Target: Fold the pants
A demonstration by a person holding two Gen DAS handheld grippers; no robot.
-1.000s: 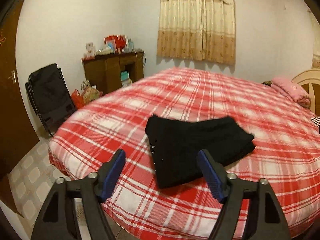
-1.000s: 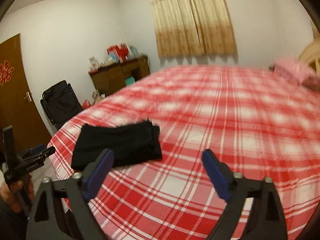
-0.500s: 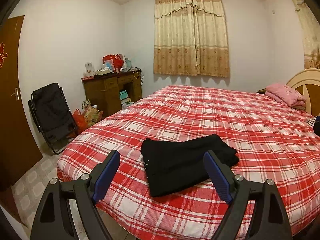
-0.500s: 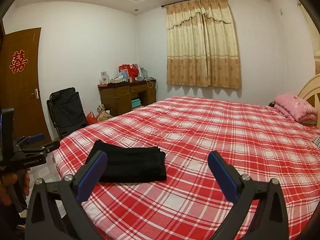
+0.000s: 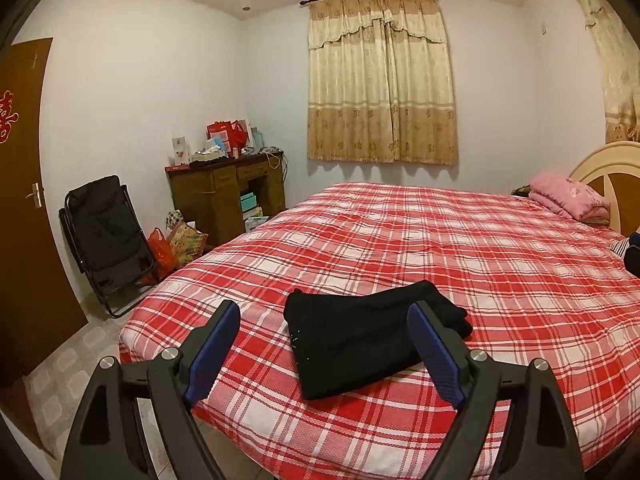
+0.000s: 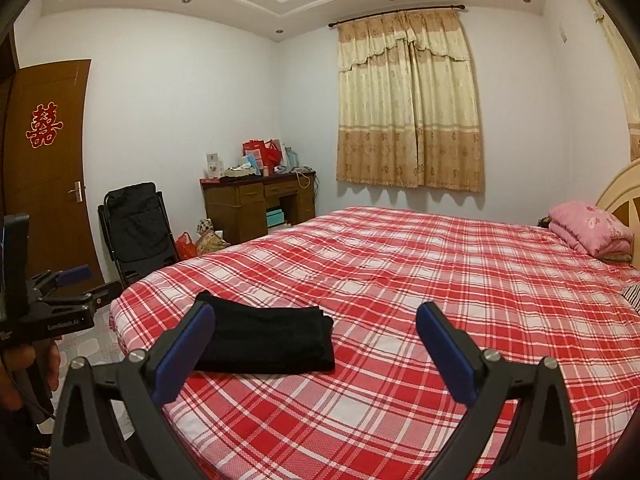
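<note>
We find the black pants [image 5: 368, 340] lying folded into a compact stack on the red-and-white plaid bed cover [image 5: 500, 264], near the corner of the bed closest to the door. In the right wrist view the same pants [image 6: 272, 338] read as a flat, roughly rectangular bundle with layered edges at its right end. Nothing touches the garment.

We record the left gripper [image 5: 324, 348] raised above the near edge of the bed, pointing slightly downward toward the pants. Its blue-padded jaws stand wide apart with nothing clamped; the pants appear between them only as background, lying on the cover below. The right gripper [image 6: 316, 346] sits further right, also angled slightly downward across the bed, jaws spread fully and empty; the pants sit beside its left finger in the picture, well clear of the pads.

At the left edge of the right wrist view we see the left gripper [image 6: 76, 280] from the side, carried by a hand [image 6: 24, 372] wrapped around its handle. The body of that tool bears white lettering that we read as "GenRobot.AI".

Beyond the bed, we note a brown door [image 6: 48, 168] with a red double-happiness character on it, a black folding chair [image 5: 108, 236], a wooden desk [image 5: 228, 192] loaded with red bags and boxes, beige curtains [image 5: 380, 80], and a folded pink blanket [image 5: 568, 196] by the headboard [image 5: 612, 160].
</note>
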